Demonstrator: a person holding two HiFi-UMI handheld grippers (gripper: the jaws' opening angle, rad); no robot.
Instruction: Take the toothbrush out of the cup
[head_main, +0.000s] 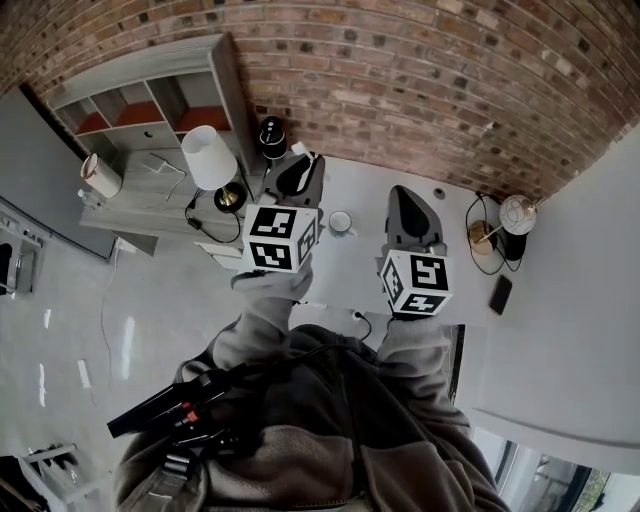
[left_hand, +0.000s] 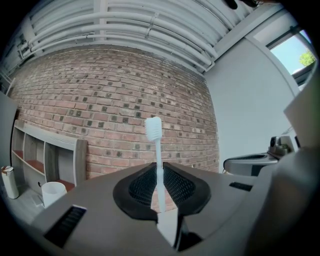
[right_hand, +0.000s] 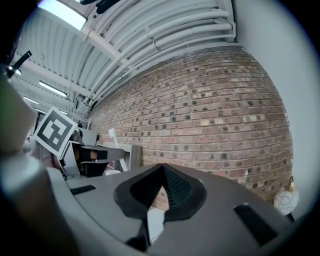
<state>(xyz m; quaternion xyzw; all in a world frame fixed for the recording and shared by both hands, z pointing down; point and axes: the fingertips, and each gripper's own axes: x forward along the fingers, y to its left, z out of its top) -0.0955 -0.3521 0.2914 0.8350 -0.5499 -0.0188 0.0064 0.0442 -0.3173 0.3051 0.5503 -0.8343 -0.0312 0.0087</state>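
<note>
My left gripper (left_hand: 159, 175) is shut on a white toothbrush (left_hand: 158, 160), which stands upright between its pads with the bristle head on top. In the head view the left gripper (head_main: 300, 165) is held level above the table's left end, up and left of a small white cup (head_main: 340, 222) on the white table (head_main: 550, 350). The right gripper (head_main: 408, 195) hovers just right of the cup, and its jaws (right_hand: 161, 180) meet with nothing between them. The right gripper view also shows the toothbrush (right_hand: 112, 139) rising from the left gripper.
A lamp with a white shade (head_main: 208, 155) and a grey shelf unit (head_main: 150, 100) stand left of the table. A dark round object (head_main: 272, 138) sits by the brick wall. At the right are a globe lamp (head_main: 515, 215) and a black phone (head_main: 501, 294).
</note>
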